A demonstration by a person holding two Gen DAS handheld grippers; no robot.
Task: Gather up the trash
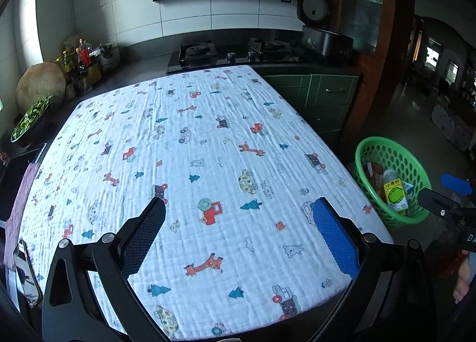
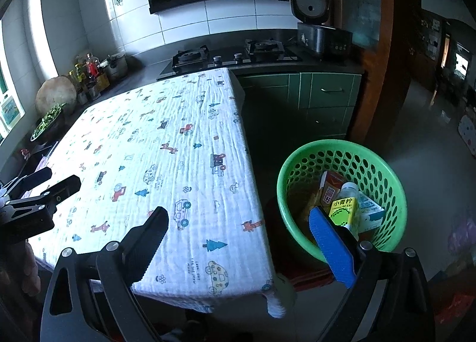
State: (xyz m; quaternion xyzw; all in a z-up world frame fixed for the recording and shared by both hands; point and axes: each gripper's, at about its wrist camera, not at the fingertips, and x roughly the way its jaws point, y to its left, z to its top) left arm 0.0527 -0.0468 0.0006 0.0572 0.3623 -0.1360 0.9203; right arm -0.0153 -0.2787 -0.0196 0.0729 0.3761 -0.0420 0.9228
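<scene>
A green perforated basket (image 2: 383, 169) stands on the floor right of the table; it also shows in the left wrist view (image 1: 369, 148). In it lie a yellow-labelled bottle (image 2: 345, 208), a red-orange carton (image 2: 330, 187) and a white-blue carton (image 2: 370, 211). My right gripper (image 2: 238, 214) is open and empty, over the table's right edge beside the basket. My left gripper (image 1: 239, 206) is open and empty above the tablecloth (image 1: 193, 163). Each gripper shows at the edge of the other's view.
The table carries a white cloth with cars and giraffes (image 2: 166, 148). Behind it is a dark counter with a gas hob (image 1: 232, 53), an open rice cooker (image 1: 324, 35), bottles (image 1: 83, 59) and a bowl of greens (image 1: 29, 121). Green cabinets (image 2: 324, 98) stand behind the basket.
</scene>
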